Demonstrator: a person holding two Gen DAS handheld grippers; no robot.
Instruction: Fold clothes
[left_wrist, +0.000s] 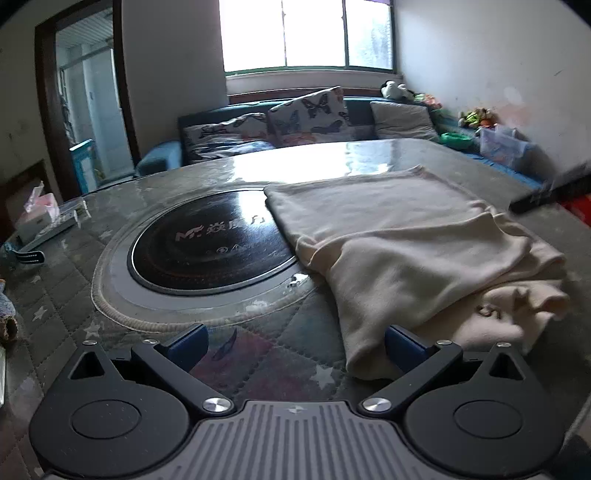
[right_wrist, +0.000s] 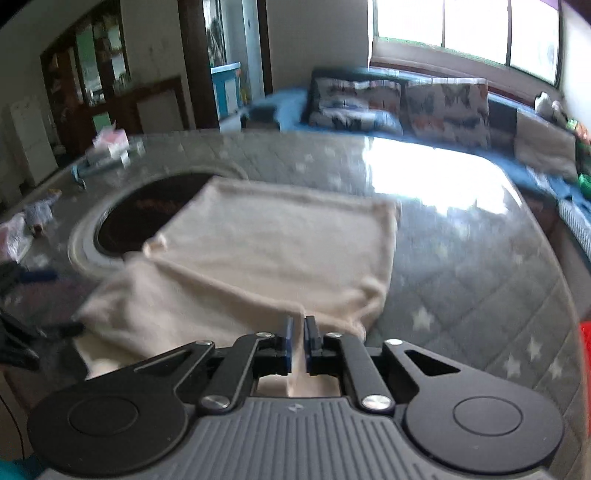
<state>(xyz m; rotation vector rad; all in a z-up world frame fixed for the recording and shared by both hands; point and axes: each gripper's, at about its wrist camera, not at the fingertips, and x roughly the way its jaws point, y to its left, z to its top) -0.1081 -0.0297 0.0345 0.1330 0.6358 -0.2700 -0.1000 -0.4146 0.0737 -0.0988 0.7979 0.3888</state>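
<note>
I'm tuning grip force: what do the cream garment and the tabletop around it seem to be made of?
The cream garment looks like soft, matte fleece or knit, given its fuzzy surface and limp folds. The tabletop looks like glossy glass or clear plastic over a quilted star-print cloth: it mirrors the window.

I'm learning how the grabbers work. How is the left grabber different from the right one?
The left gripper has its jaws spread wide; the right gripper has them pinched nearly together. The left one holds nothing, with the cream cloth only beside its finger; the right one is clamped on a fold of that cloth. Both are black with blue pads and sit low over the table.
</note>
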